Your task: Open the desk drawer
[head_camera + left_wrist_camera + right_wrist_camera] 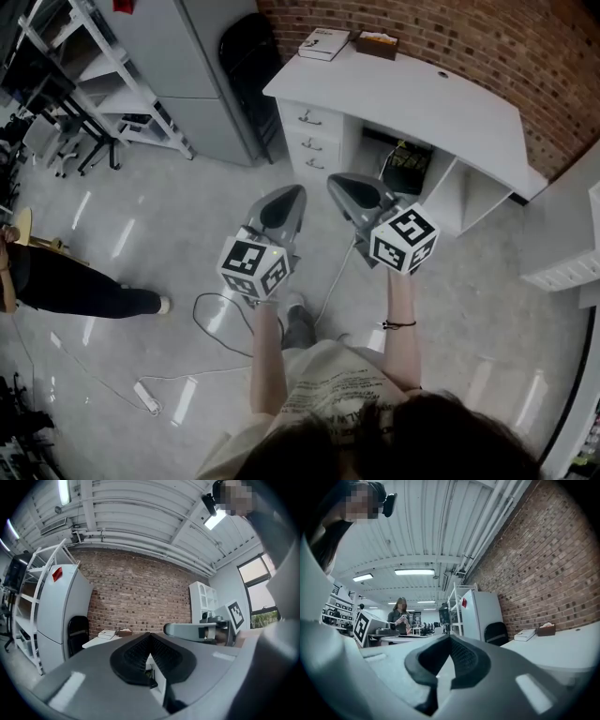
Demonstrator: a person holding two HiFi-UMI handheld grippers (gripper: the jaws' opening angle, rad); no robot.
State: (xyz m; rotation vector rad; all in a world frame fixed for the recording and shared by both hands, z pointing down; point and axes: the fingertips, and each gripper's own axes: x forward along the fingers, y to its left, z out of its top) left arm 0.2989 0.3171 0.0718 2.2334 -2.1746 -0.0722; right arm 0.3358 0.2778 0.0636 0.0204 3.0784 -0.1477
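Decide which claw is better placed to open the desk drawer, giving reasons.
Probably left: the left claw lines up with the drawers; the right claw faces the open kneehole beside them.

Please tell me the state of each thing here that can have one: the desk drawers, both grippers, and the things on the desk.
Desk drawers: all three closed.
Left gripper: shut, empty, apart from the desk.
Right gripper: shut, empty, apart from the desk.
Book: closed, lying flat on the desk.
Box: open at the top, upright on the desk.
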